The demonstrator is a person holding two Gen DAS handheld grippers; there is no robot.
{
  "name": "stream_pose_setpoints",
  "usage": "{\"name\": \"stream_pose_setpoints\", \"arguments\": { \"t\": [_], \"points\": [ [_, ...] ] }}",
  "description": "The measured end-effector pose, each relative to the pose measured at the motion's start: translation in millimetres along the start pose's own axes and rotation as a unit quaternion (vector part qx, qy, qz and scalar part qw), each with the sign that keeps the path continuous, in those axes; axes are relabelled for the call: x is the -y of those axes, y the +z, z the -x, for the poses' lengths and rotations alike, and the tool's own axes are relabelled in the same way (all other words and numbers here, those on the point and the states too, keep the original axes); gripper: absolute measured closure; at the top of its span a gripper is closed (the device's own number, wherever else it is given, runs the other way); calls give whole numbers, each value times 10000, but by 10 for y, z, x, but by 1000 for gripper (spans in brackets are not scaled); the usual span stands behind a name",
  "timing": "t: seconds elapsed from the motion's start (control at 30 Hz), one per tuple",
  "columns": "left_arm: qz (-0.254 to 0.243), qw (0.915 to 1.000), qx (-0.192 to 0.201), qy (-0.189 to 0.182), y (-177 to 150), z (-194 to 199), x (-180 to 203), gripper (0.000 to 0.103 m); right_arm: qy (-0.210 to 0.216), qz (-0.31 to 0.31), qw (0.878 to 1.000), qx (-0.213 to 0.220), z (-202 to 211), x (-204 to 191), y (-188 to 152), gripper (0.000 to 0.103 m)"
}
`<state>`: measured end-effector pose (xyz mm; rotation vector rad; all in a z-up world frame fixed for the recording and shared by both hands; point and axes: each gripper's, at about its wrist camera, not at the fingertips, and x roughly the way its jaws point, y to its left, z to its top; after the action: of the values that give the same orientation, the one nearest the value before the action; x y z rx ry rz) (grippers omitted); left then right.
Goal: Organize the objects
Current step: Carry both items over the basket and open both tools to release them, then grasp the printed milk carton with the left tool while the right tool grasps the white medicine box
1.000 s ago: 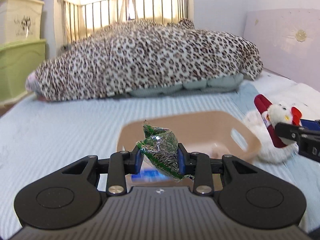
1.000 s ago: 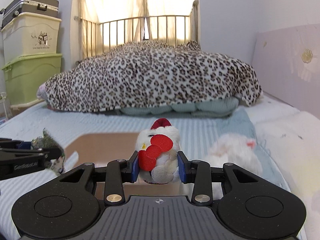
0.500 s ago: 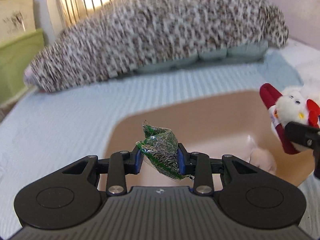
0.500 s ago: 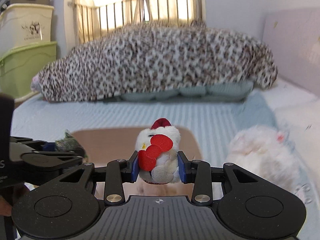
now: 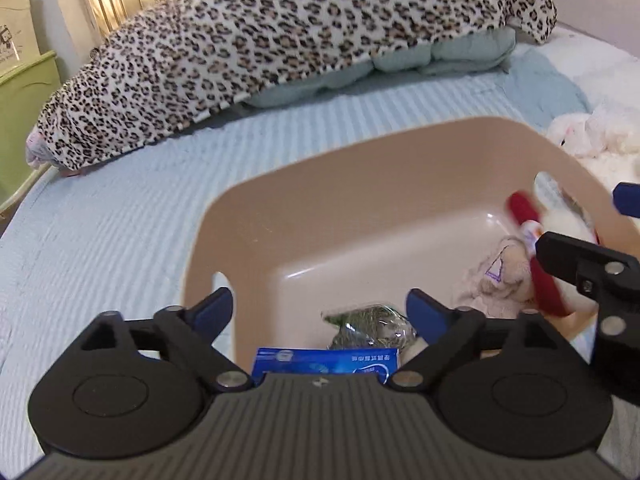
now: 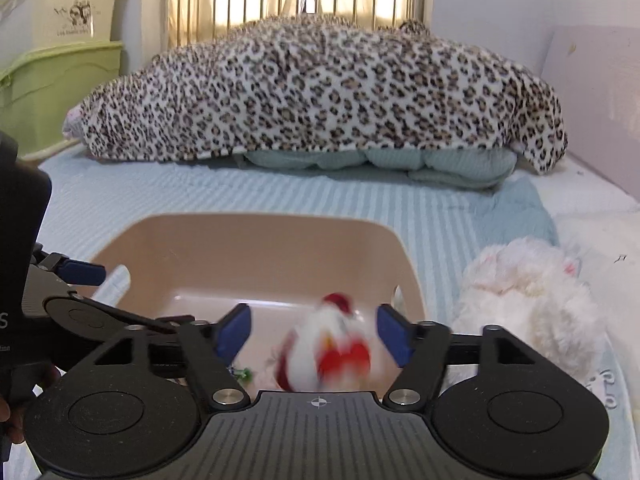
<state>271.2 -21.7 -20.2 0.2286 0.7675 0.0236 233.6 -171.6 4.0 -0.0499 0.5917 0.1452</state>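
A tan plastic basket point(image 5: 320, 184) sits on the blue striped bed; it also shows in the right wrist view point(image 6: 248, 240). My left gripper point(image 5: 319, 312) is open above its near side. The green seed packet point(image 5: 370, 326) lies loose in the basket below it, beside a blue packet point(image 5: 326, 362) and a beige plush point(image 5: 500, 280). My right gripper point(image 6: 314, 330) is open over the basket's right side. The white and red chicken plush point(image 6: 326, 354), blurred, is free between its fingers; it also shows in the left wrist view point(image 5: 536, 240).
A leopard-print blanket point(image 6: 320, 92) over pillows fills the back of the bed. A fluffy white plush point(image 6: 528, 292) lies right of the basket. Green and cream storage bins point(image 6: 52, 60) stand at the left. A metal railing point(image 6: 296, 4) runs behind.
Both grippers moved down over the basket and opened. The seed packet dropped from the left gripper into the basket. The chicken plush left the right gripper's fingers and is falling in.
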Motion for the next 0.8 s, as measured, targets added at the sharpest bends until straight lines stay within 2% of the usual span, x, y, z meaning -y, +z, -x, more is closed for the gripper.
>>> {"name": "stream_pose_setpoints", "arguments": {
  "t": [0.03,0.1,0.17,0.43,0.6,0.8],
  "points": [
    [39,10000,40,-4,-2,51,-20,8,9,-41,10000,45,58,12,12,22],
    [125,9999,112,2,-1,157,-52,8,39,-116,9998,139,172,38,35,7],
    [195,9997,170,-17,-17,258,-86,7,37,-101,9997,214,274,42,51,3],
    [370,9988,325,-77,-96,585,-190,7,-37,-85,9992,401,620,67,-24,2],
    [451,9984,268,-228,-268,735,-224,7,-90,-215,9984,512,778,122,-190,2],
    [189,9992,237,-248,-546,838,-167,7,-171,-87,9996,206,768,148,-503,2]
  ]
}}
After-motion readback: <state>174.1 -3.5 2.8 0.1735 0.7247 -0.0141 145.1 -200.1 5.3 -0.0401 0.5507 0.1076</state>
